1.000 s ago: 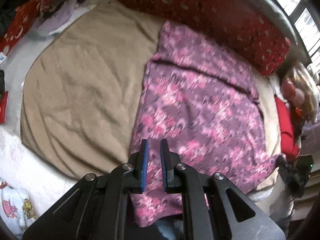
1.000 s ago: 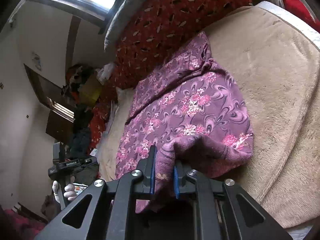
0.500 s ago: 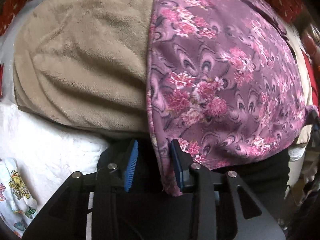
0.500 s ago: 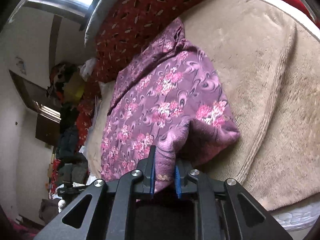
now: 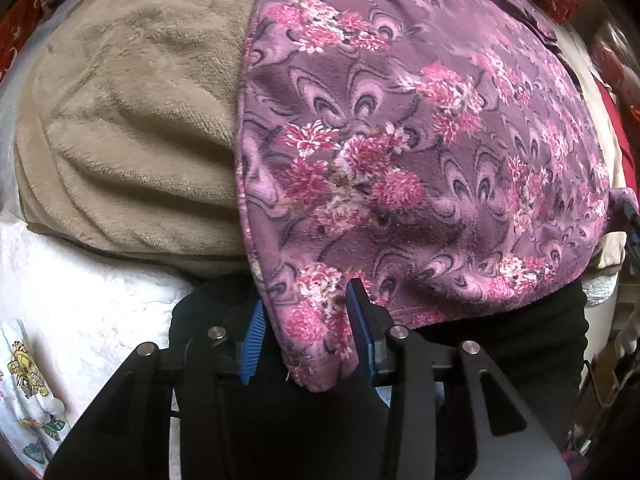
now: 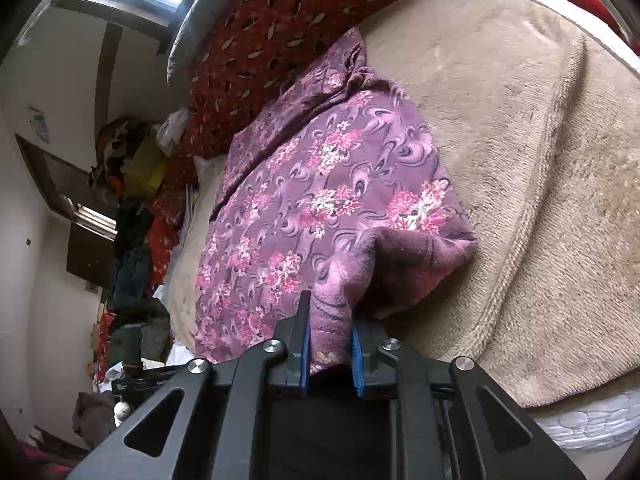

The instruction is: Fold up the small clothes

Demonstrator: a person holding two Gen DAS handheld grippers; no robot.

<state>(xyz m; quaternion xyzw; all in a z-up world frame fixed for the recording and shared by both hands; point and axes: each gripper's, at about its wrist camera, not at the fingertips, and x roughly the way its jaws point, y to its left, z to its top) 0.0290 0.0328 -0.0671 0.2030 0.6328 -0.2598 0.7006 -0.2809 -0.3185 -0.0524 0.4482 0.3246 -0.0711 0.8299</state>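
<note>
Left tongs (image 5: 308, 320) point downward, parted; right tongs (image 6: 330, 332) clamped.

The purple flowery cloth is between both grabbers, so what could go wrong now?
1. The left gripper has its pads on either side of the purple flowery cloth corner but may not be pinching it yet, so the corner could slip out when lifted.
2. The right gripper pinches a bunched wad, so the fold might come out lumpy.
3. The fuzzy beige blanket might drag on the cloth and wrinkle it.
</note>
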